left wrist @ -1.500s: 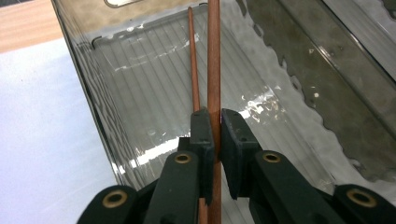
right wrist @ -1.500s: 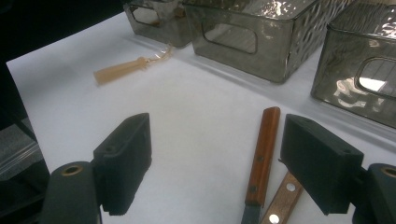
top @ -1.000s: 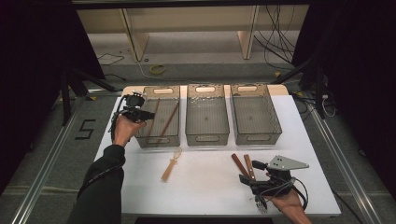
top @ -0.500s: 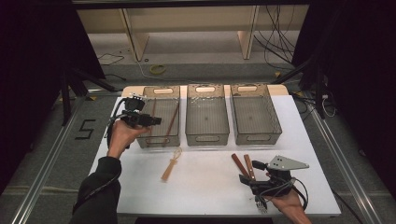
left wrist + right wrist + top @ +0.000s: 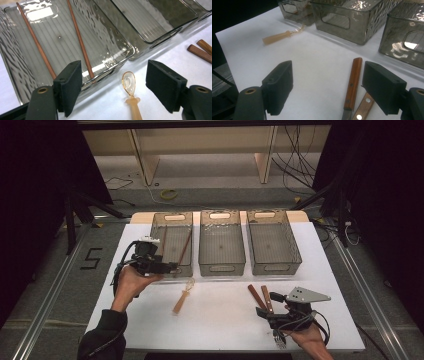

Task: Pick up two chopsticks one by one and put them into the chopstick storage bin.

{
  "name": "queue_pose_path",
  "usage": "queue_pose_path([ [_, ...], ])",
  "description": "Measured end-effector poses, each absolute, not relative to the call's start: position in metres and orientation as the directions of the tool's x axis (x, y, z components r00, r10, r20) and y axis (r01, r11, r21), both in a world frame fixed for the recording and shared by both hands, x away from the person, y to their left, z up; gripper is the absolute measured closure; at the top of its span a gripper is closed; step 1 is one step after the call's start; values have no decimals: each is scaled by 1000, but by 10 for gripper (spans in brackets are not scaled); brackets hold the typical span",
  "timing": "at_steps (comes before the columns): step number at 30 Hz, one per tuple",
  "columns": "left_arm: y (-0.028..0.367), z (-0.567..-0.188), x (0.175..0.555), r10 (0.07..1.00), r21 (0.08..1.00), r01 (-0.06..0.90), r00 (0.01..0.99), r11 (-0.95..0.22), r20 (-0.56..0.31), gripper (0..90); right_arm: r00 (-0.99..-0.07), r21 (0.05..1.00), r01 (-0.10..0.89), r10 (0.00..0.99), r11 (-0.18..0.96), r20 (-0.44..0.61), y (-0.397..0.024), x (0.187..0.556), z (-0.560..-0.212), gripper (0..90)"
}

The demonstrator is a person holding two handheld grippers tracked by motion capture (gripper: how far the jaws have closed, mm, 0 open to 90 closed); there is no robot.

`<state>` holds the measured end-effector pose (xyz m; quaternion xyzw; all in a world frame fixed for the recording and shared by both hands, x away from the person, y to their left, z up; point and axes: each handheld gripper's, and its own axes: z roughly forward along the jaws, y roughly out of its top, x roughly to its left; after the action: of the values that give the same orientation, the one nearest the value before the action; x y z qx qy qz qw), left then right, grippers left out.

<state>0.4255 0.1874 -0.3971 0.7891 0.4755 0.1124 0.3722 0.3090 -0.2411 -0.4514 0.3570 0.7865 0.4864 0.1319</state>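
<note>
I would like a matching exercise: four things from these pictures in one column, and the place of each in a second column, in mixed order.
1. chopsticks
2. amber spoon
3. wooden-handled cutlery
4. middle bin

a. on the white table before the left bin
b. by the right tool
c. inside the left bin
d. between two other bins

Pairs: 1-c, 2-a, 3-b, 4-d

We see two slim reddish-brown chopsticks lying inside the leftmost clear grey bin, slanted along its ribbed floor, well apart at the far end. Just outside that bin's near wall, a translucent amber spoon lies flat on the white table, bowl towards the bin.
</note>
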Motion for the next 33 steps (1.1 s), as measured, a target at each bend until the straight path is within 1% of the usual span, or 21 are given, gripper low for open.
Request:
queue_pose_path([
  [4,184,-398,420,830,691,666,530,-281,-174,251,-709,861,433,691,266,143,-242,309,-451,255],
  [15,174,-412,411,818,666,669,554,-329,-152,209,-710,862,432,690,265,143,-243,309,-451,255],
  [33,164,-431,399,819,615,694,558,-374,-131,198,-710,861,435,688,263,149,-243,311,-452,255],
])
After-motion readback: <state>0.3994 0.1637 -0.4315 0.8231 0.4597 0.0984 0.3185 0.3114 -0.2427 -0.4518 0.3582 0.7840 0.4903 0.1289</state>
